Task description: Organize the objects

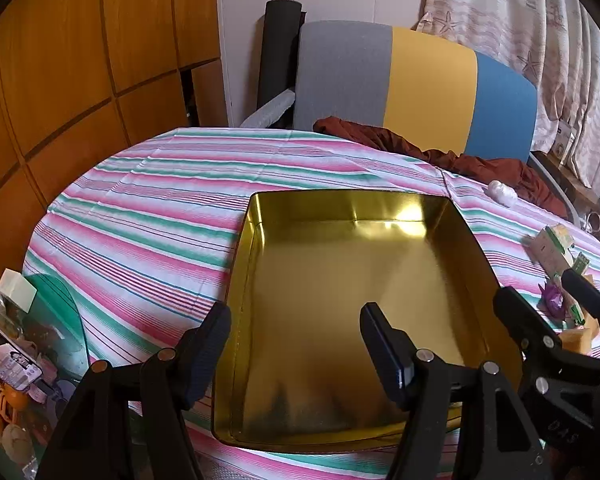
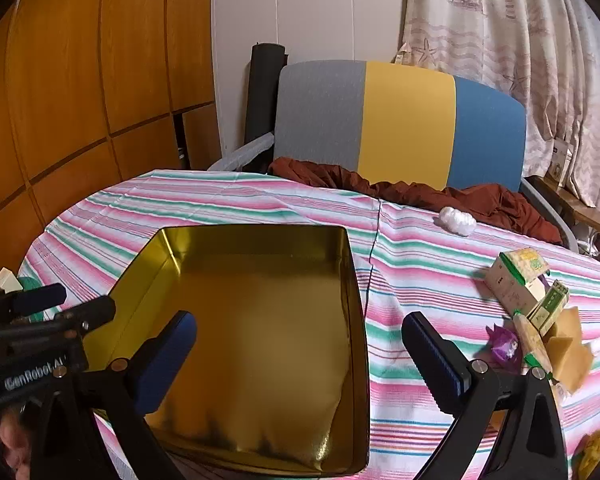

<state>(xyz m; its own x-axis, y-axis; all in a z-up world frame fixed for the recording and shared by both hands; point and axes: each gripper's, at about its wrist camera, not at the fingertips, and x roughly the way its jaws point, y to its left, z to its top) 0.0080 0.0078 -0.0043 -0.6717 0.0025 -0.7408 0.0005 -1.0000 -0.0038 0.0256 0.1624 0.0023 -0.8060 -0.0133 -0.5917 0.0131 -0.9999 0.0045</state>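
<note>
Grippers: both hover low over the near edge of the table, side by side, pointing toward the chair.
Left gripper (image 1: 296, 344): fingers spread wide and empty; its left finger (image 1: 208, 344) sits over the tin's left wall, its right one over the tin's floor.
Right gripper (image 2: 300, 354): fingers also wide apart, holding nothing; left finger (image 2: 166, 356) over the tin's inside, right finger (image 2: 436, 356) over the cloth just past the tin's right wall.
Tin (image 1: 260, 232): gold, rectangular, open-topped, nothing visible inside, standing on the striped cloth (image 1: 140, 208) in front of both grippers.
Boxes (image 2: 516, 284): small cartons in a loose heap to the right of the tin, well apart from it.
Purple wrapper (image 2: 504, 346): beside the boxes, near the right gripper's right finger.
Yellow piece (image 2: 572, 344): leaning against the boxes.
White wad (image 2: 458, 216): far side of the cloth, near the red fabric (image 2: 420, 192).
Chair (image 2: 404, 124): grey, yellow and blue back, behind the table.
Left edge: green plate (image 1: 56, 312) and mixed clutter, half hidden.
</note>
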